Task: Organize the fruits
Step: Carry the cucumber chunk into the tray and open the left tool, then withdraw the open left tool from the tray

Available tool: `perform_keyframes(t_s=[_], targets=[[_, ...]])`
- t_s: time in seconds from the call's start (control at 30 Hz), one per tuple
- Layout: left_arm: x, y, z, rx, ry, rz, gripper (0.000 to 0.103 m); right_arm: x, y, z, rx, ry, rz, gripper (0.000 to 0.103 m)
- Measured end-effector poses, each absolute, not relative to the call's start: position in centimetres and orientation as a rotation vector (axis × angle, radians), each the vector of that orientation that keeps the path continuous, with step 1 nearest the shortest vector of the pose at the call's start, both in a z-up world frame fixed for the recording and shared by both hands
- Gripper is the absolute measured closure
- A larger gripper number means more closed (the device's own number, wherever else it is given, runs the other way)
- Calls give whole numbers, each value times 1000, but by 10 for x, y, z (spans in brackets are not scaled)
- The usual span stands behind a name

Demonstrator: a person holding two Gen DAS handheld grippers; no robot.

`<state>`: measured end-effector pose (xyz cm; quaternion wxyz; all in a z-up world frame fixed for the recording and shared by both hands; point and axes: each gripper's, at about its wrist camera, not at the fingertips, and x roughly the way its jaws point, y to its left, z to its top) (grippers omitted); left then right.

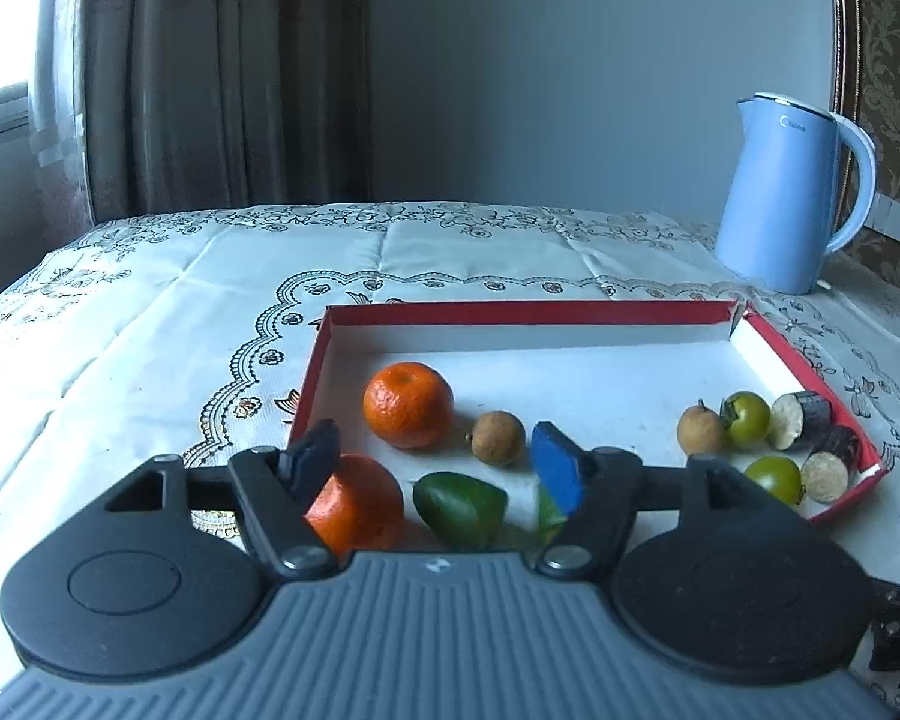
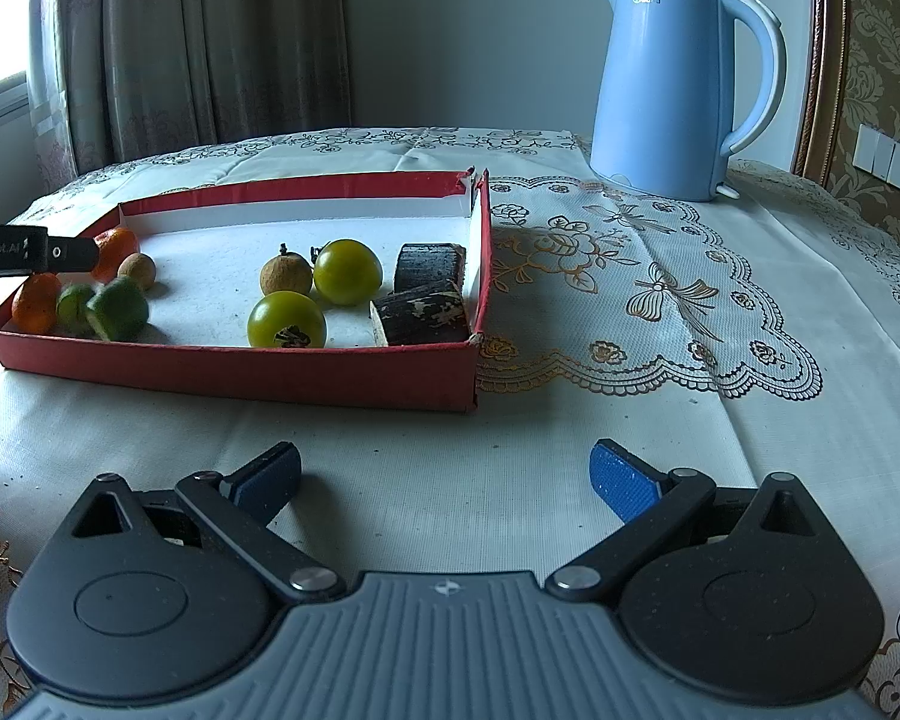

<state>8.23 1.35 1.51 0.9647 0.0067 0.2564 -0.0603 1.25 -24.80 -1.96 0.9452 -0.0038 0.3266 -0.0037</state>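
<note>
So: bench (image 2: 570,420) under a white floral lace cloth, largest thing on it a blue electric kettle (image 2: 672,90), logo near its rim reads roughly "Midea", small and blurry in the left wrist view. Red cardboard tray (image 2: 234,369) with white inside holds all the fruit: two mandarins (image 1: 408,402), two green lime pieces (image 1: 459,507), two brown longans (image 1: 498,437), two green tomatoes (image 2: 347,271), two dark sugarcane chunks (image 2: 429,267). Citrus sits at the tray's left end, tomatoes and cane at the right end.

Left tool (image 1: 438,468) is over the tray's left near corner, jaws spread, nothing pinched; near mandarin just beside its left finger, lime piece between the fingers but not touched. Right tool (image 2: 444,483) is spread wide over bare cloth in front of the tray, empty.

Only the right wrist view shows the left tool's side with lettering "nRobot.AI", cut off, plus wall switches (image 2: 888,159).
</note>
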Motion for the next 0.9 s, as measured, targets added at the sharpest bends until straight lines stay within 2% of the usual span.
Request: perform_keyframes(t_s=[0.27,0.9], targets=[[68,18,13,-2,521,-121,22,13,-248,-20,-8,665,-8,0],[26,19,17,-15,507,-135,20,12,-248,-19,-8,666,-8,0]])
